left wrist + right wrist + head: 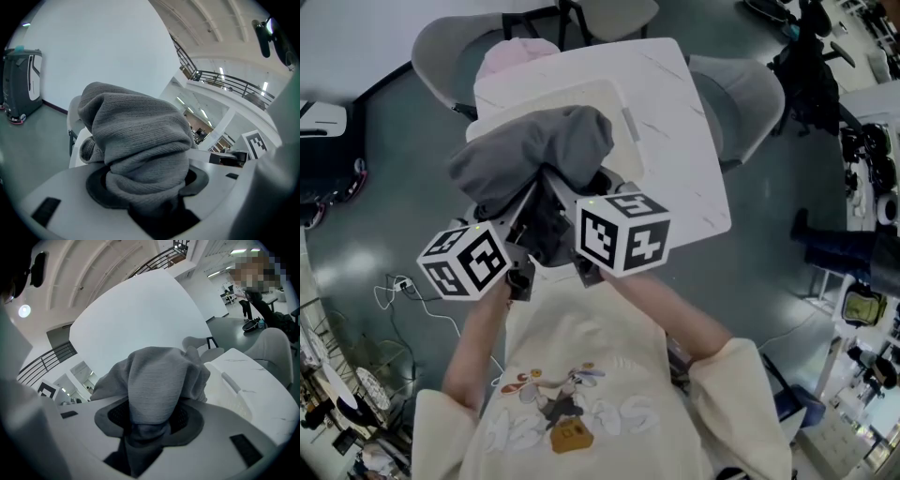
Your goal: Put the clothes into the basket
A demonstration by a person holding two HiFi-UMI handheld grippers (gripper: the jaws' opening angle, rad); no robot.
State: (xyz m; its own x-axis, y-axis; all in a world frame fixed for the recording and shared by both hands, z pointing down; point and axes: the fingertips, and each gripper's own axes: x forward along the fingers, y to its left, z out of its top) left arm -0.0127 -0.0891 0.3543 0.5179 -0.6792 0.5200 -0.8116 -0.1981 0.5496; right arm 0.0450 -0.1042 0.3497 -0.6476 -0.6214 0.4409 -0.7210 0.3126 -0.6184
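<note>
A grey knitted garment (pixel 534 155) is bunched up and held in the air by both grippers, over the near edge of the white basket (pixel 619 105) that stands on the white table (pixel 684 159). My left gripper (pixel 528 204) is shut on the garment's left part, and the cloth (pixel 140 140) bulges out between its jaws (pixel 150 187). My right gripper (pixel 569 194) is shut on the garment's right part (pixel 157 380), which hangs out from its jaws (pixel 147 425). The basket (pixel 241 397) shows just right of the right gripper. Its inside is hidden by the garment.
A pink cloth (pixel 517 54) lies at the table's far left edge, by a grey chair (pixel 441 52). Another grey chair (pixel 745 98) stands at the table's right. Cables (pixel 403 286) lie on the floor at left. A grey machine (pixel 21 82) stands far left.
</note>
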